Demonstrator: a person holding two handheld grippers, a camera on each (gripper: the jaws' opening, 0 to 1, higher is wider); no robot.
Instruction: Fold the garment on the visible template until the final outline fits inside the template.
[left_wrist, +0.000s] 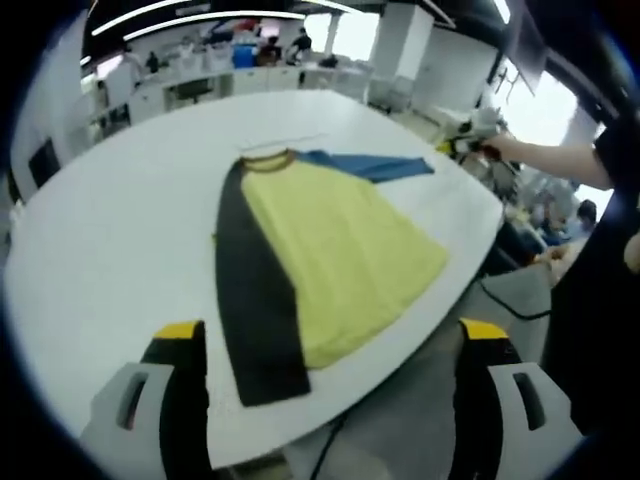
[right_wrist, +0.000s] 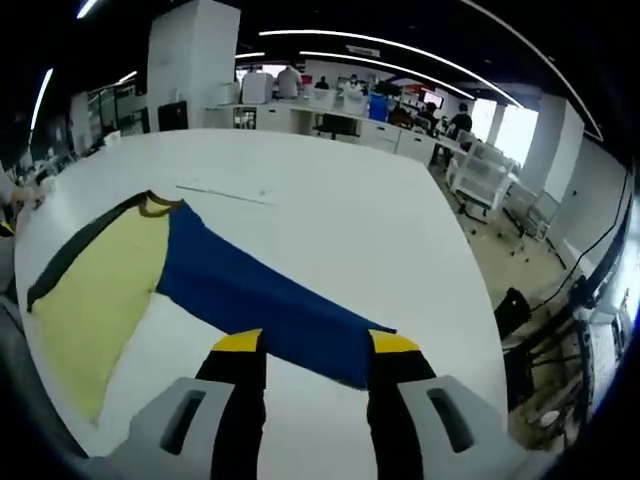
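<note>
Yellow cloth formed the body of the long-sleeved shirt (left_wrist: 335, 250) you had lying flat on the round white table (left_wrist: 110, 250), with its dark grey sleeve (left_wrist: 255, 300) running toward six o'clock in the left gripper view and its blue sleeve (right_wrist: 265, 305) stretched toward five o'clock in the right gripper view. Your left gripper (left_wrist: 335, 345) hung above the table's near edge, jaws wide apart and empty. Your right gripper (right_wrist: 315, 350) hovered at the blue cuff, jaws parted, gripping nothing. A thin template line (right_wrist: 225, 195) showed at twelve o'clock beyond the collar.
</note>
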